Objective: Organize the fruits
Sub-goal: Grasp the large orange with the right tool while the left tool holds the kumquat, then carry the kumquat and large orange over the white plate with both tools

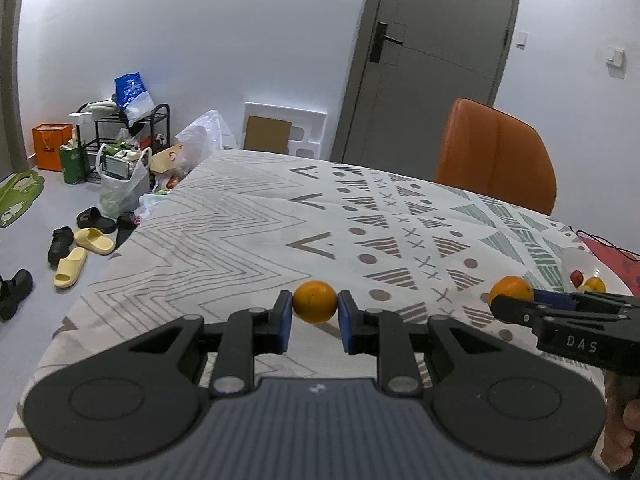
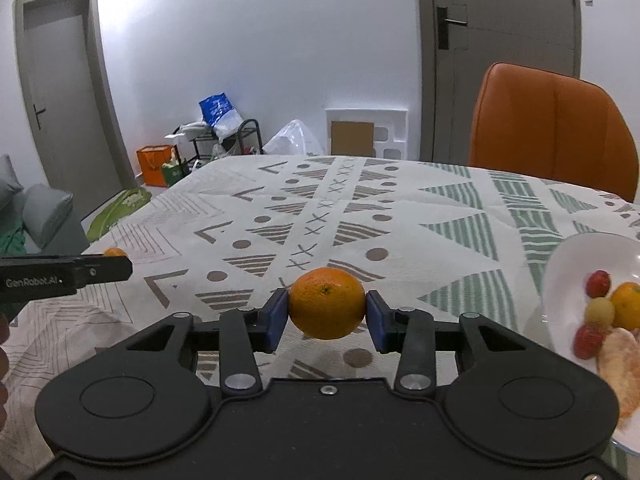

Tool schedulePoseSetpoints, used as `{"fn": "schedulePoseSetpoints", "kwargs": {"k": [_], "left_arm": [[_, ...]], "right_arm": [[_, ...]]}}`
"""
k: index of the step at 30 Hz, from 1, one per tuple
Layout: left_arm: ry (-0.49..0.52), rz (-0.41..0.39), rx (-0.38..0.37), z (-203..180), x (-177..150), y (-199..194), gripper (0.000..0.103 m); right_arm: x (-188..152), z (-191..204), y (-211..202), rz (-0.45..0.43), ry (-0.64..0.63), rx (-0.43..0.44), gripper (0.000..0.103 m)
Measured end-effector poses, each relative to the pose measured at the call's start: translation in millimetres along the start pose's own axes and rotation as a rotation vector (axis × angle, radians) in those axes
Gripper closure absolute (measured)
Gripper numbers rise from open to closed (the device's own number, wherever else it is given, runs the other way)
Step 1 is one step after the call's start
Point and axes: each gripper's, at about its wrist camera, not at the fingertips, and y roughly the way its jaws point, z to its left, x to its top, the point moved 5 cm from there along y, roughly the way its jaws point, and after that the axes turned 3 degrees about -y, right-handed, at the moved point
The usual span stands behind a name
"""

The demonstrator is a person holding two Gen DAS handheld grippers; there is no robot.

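Note:
My left gripper [image 1: 315,312] is shut on a small orange [image 1: 315,301], held just above the patterned tablecloth [image 1: 248,232]. My right gripper [image 2: 326,314] is shut on a larger orange [image 2: 327,303] between its blue pads. In the left wrist view the right gripper [image 1: 520,304] reaches in from the right with its orange [image 1: 509,289]. In the right wrist view the left gripper [image 2: 106,266] shows at the far left, its small orange [image 2: 115,252] peeking above it. A white bowl [image 2: 568,264] at the right holds several fruits: red ones, an orange, a yellow one and peeled segments.
An orange chair [image 1: 496,152] stands behind the table's far right edge. The white bowl [image 1: 576,258] sits beside a red mat [image 1: 612,258] with a black cable. On the floor to the left lie slippers [image 1: 76,256], bags and a shoe rack [image 1: 120,140]. Tablecloth stretches ahead of both grippers.

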Motion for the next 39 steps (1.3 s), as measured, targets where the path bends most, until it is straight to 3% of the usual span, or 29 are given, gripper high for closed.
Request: {"fn": "schedulePoseSetpoints", "kwargs": {"k": [17,39], "left_arm": [[0.082,-0.001,-0.127,-69.3,-0.4,5.6,0.08],[0.191,0.008,-0.239,-153.5,-8.9,8.6,0.08]], "right_arm": [[-6.3,-50.8,-57.3,-0.071,0.069,-0.116,0.063],[-41.5,-125.9,-111.8,-0.101,0.186,-0.253,0.063]]}}
